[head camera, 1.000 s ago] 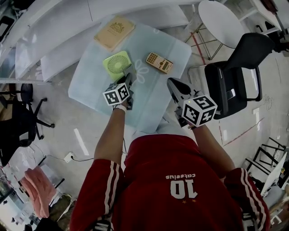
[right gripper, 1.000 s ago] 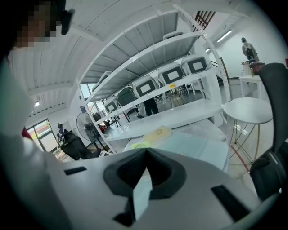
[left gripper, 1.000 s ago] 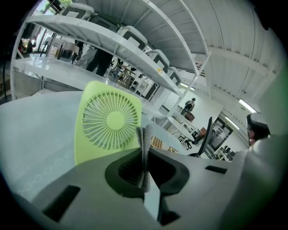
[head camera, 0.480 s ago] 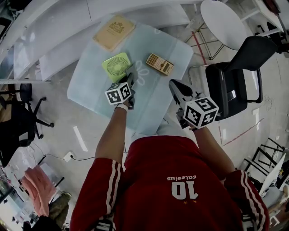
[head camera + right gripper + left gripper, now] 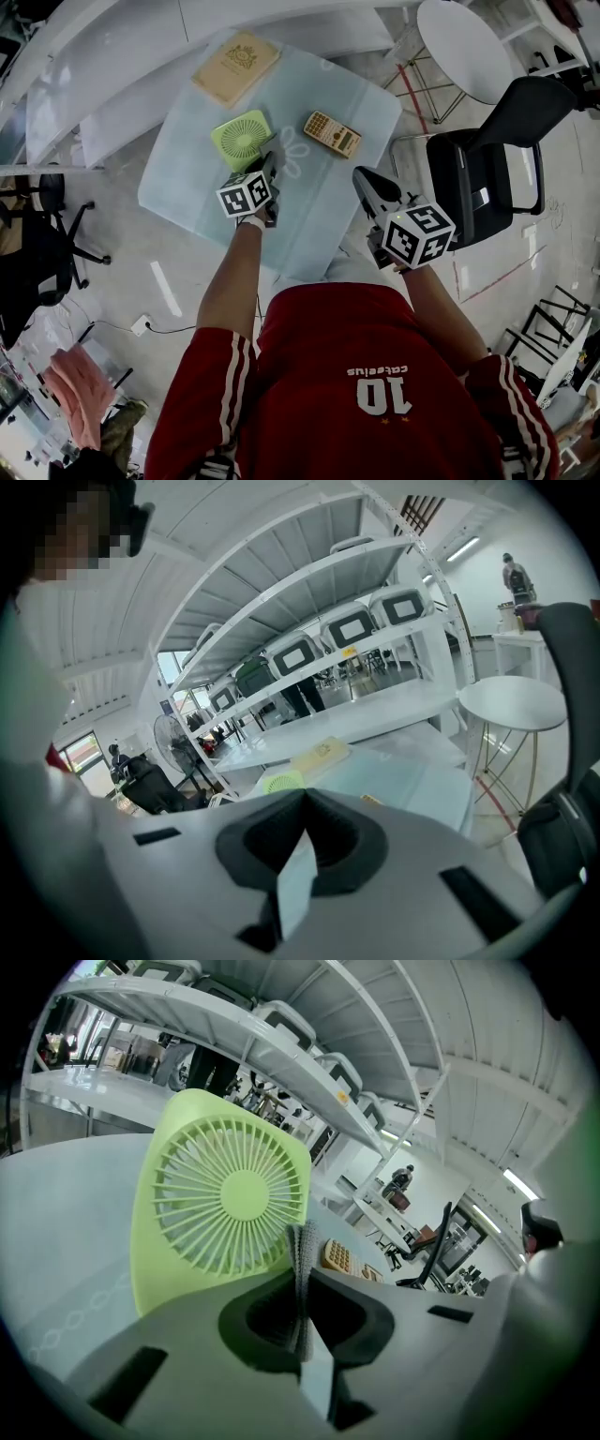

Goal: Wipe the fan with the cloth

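Left gripper [image 5: 302,1241] jaws are closed, gripping nothing, just beside the fan [image 5: 230,1194]. Right gripper [image 5: 302,803] jaws are closed, empty, near the counter's [image 5: 323,202] right edge.

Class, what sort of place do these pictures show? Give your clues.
Probably an office or lab workroom: white shelving, a black office chair and a round side table stand around a small table.
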